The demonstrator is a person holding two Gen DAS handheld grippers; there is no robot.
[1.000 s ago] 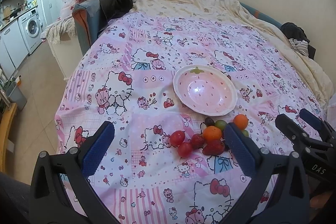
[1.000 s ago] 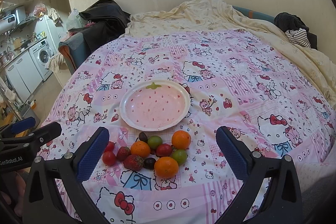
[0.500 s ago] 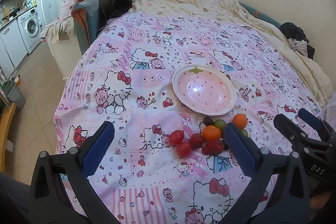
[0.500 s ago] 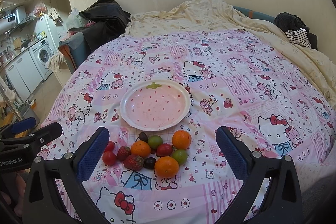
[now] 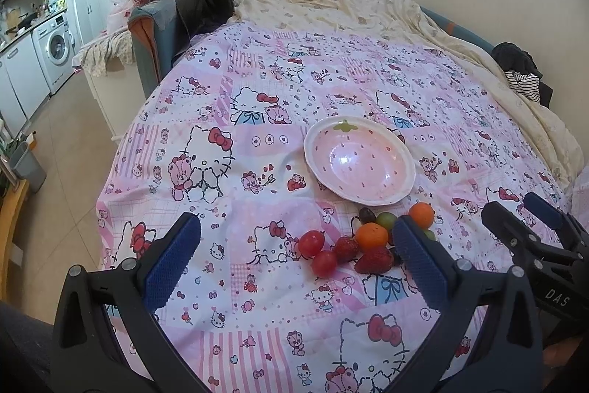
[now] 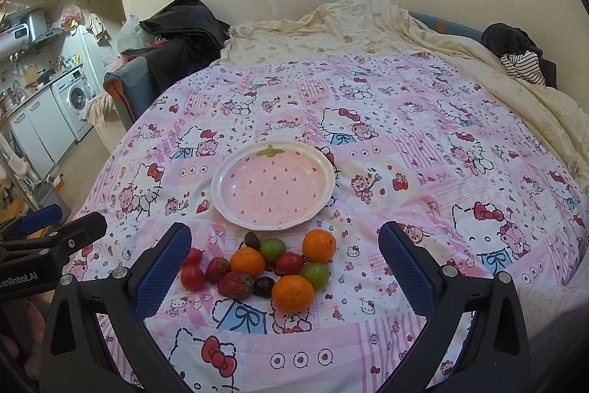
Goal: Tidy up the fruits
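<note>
Right now both tools hang above a bed spread with a pink cartoon-cat quilt (image 6: 423, 142), and neither grasps anything. Seen from the right wrist, the right gripper (image 6: 285, 258) has its blue-padded fingers spread wide, framing the fruit heap (image 6: 268, 267) that lies on the quilt between them. At 12 o'clock from the heap, just beyond it, sits the empty pink strawberry-patterned plate (image 6: 274, 186). Within the heap, one orange (image 6: 293, 293) lies nearest the camera at 6 o'clock, a second orange (image 6: 318, 245) at 2 o'clock and a third (image 6: 247, 262) toward 10 o'clock; a strawberry (image 6: 235, 284) rests at 8 o'clock beside two cherry tomatoes (image 6: 192, 277) at 9 o'clock, and green grapes (image 6: 273, 248) sit toward the plate. From the left wrist, the left gripper (image 5: 296, 251) is likewise released, its fingers wide apart, with the same heap near its right finger and the plate at about 1 o'clock. At 9 o'clock in the right view, a washing machine (image 6: 75, 98) stands in the kitchen corner.
</note>
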